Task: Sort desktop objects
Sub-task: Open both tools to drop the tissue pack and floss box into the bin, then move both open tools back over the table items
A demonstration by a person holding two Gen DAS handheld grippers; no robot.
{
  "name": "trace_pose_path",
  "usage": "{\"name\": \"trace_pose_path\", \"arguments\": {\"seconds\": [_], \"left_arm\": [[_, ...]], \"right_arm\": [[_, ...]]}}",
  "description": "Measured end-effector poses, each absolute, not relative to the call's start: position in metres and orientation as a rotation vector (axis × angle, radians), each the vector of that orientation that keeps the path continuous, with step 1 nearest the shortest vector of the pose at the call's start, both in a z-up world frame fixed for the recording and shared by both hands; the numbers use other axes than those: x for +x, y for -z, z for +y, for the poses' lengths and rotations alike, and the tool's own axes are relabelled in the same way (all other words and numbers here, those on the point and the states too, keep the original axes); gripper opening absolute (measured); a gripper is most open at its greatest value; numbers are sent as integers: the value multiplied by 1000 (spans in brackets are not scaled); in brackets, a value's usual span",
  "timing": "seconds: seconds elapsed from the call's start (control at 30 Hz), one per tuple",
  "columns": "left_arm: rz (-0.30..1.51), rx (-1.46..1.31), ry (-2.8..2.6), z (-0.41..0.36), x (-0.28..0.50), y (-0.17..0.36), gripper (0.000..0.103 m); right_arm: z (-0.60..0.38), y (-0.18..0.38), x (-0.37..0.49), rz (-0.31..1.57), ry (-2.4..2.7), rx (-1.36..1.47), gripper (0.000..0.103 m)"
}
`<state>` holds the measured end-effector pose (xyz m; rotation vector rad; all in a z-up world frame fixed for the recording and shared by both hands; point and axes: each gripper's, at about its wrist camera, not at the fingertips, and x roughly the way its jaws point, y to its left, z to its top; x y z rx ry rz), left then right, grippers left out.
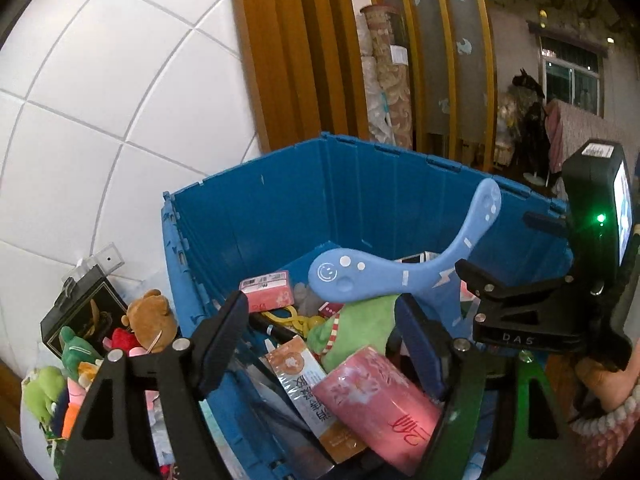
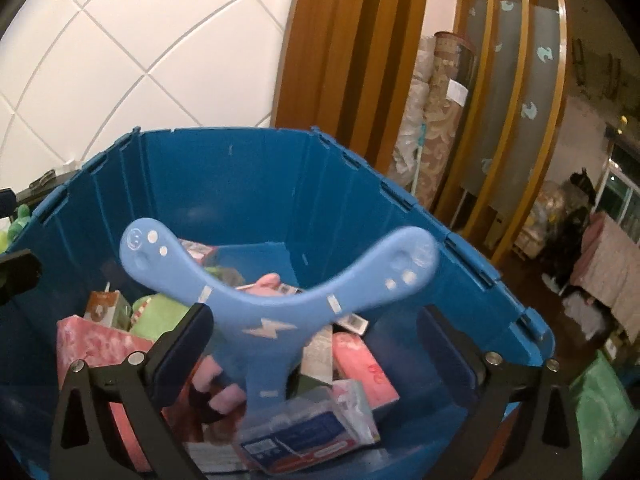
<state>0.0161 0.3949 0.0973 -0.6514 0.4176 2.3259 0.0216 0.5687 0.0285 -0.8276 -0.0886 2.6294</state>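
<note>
Legible writing is limited. The body of the right gripper [image 1: 520,312], seen in the left wrist view, carries the raised letters "DAS". The pink soft pack [image 1: 376,412] bears large red characters, and the brown-and-white packet [image 1: 304,384] beside it bears dark printed characters; neither can be read with certainty. The blue three-armed boomerang [image 2: 272,320] carries a smiley face near one arm tip, white dots, white bars and a lightning-bolt mark at its hub.

The blue plastic crate [image 2: 248,184] holds a mixed load: the pink soft pack and brown-and-white packet near the front edge, a green plush toy [image 1: 356,328] behind them, a small pink box with a white label [image 1: 266,290] toward the rear left corner, a yellow plastic item [image 1: 288,318], and a clear-wrapped box with blue and red print [image 2: 304,436] at the front edge in the right wrist view.

The boomerang sits above the crate contents, blurred, between the fingers of the right gripper [image 2: 316,344]. Those jaws stand wide, and no pad presses on it.

The left gripper [image 1: 320,344] stands part open over the crate's front left area, holding nothing.

Outside the crate's left wall lie a brown teddy bear [image 1: 150,316], a black box [image 1: 80,312] and more plush toys.
</note>
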Motion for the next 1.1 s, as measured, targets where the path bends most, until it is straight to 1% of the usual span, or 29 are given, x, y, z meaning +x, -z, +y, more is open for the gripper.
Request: {"name": "trace_pose_path", "arguments": {"seconds": [0.13,0.23,0.3,0.33,0.37,0.5,0.8,0.93,1.1], "left_arm": [[342,-611,-2377,372,17,-100,75],[289,-587,-2429,350,16,-104,83],[257,-568,-2483,329,15,-104,85],[246,-563,-2505,319,14,-104,89],[237,-567,-2529,308,12,-102,90],[188,-635,-2617,256,-3,-91,90],[61,-854,-2792,123,-36,-53,90],[24,-929,-2843,69,-44,-38,90],[-49,-1036,-2890,1,-51,-14,90]], "right_arm": [[575,-29,26,-25,-2642,-768,103],[577,-30,27,-8,-2656,-753,103],[576,-30,27,-21,-2629,-761,103],[575,-29,27,-27,-2605,-758,103],[575,-29,26,-27,-2586,-759,103],[562,-37,30,49,-2639,-733,103],[452,-91,44,-74,-2852,-568,103],[398,-103,40,-146,-2927,-543,103],[335,-111,34,-187,-3023,-548,103]]}}
